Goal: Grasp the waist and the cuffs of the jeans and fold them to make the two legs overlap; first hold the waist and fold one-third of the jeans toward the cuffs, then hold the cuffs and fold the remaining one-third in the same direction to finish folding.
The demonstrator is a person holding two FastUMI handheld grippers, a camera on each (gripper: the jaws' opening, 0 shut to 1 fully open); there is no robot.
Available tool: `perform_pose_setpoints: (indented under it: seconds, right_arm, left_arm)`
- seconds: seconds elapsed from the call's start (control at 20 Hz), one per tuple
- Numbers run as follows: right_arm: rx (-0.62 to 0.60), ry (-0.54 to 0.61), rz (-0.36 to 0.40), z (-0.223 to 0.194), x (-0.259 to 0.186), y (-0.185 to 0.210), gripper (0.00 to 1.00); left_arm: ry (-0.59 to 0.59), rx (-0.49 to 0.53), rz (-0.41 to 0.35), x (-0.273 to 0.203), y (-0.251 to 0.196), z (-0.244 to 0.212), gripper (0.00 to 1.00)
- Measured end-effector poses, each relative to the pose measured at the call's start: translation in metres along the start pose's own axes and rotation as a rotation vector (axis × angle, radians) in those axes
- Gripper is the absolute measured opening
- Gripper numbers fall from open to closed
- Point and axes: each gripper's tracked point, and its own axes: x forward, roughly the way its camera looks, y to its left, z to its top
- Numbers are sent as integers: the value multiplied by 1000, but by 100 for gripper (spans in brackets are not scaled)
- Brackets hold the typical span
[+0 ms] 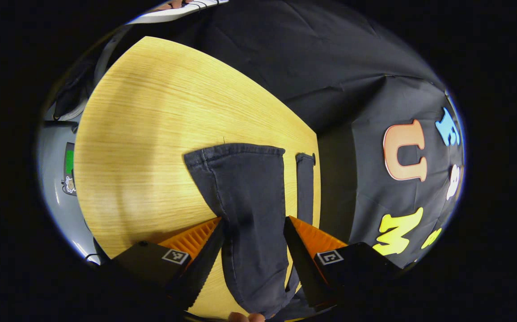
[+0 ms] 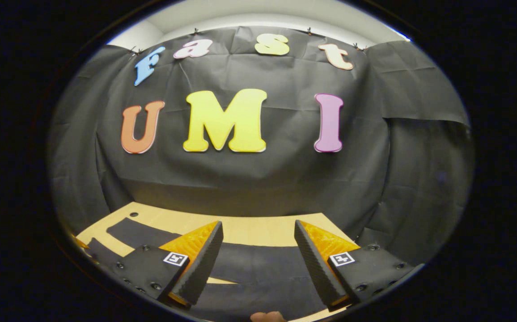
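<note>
The dark jeans (image 1: 245, 205) lie flat on the wooden worktop (image 1: 151, 147). In the left gripper view, one leg runs away from the camera and its cuff end sits near the middle of the worktop. A thin strip of the other leg (image 1: 305, 183) lies just beside it, close to the worktop edge. So the two legs are not yet on top of each other.

The left hand-held gripper (image 1: 252, 243) is wide open. The leg lies between its two fingers, but I cannot tell if they touch the cloth. It has hold of nothing yet.

In the right gripper view, the right hand-held gripper (image 2: 258, 250) is wide open too. It hangs over the jeans (image 2: 258, 264) where they lie on the worktop (image 2: 258, 228), and it holds nothing.

I think the step now is to grab the jeans at both ends. To do it well, each gripper should go down low, so one finger slips under the cloth. Then both should pinch at the same time. If one side lifts first, the leg may twist or bunch up.

Count: one pair of jeans with two legs, one worktop, and two grippers with two fingers each.
</note>
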Motion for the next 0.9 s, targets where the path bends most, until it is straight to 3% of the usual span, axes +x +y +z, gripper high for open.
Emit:
perform_pose_setpoints:
  seconds: [0.05, 0.1, 0.15, 0.3, 0.45, 0.55, 0.7, 0.8, 0.85, 0.9]
  right_arm:
    - [7, 15, -24, -4, 2, -10, 98]
    - [11, 27, -50, -7, 3, -20, 98]
    - [9, 37, -76, -10, 4, -31, 99]
    - [1, 78, -133, -21, 5, -58, 99]
    - [43, 156, -171, -43, 7, -83, 99]
    - [140, 330, -139, -80, 8, -93, 98]
    - [437, 701, -118, -156, -14, -111, 99]
    - [688, 809, -215, -193, -22, -136, 100]
    - [790, 827, -266, -204, -25, -152, 96]
    - [851, 843, -308, -217, -33, -166, 98]
  left_arm:
    - [2, -5, -12, 2, 2, 0, 75]
    - [7, -10, -6, 4, 5, 1, 72]
    - [7, -10, 15, 7, 13, 0, 62]
    - [7, -52, 0, 10, 15, 2, 11]
    - [30, -24, 7, 8, 14, 2, 4]
    - [40, -57, 7, 8, 15, 2, 3]
    - [42, -73, 2, 9, 14, 2, 3]
    - [43, -83, -4, 8, 13, 2, 3]
    - [46, -90, -6, 9, 14, 2, 3]
    - [47, -91, -6, 9, 14, 2, 3]
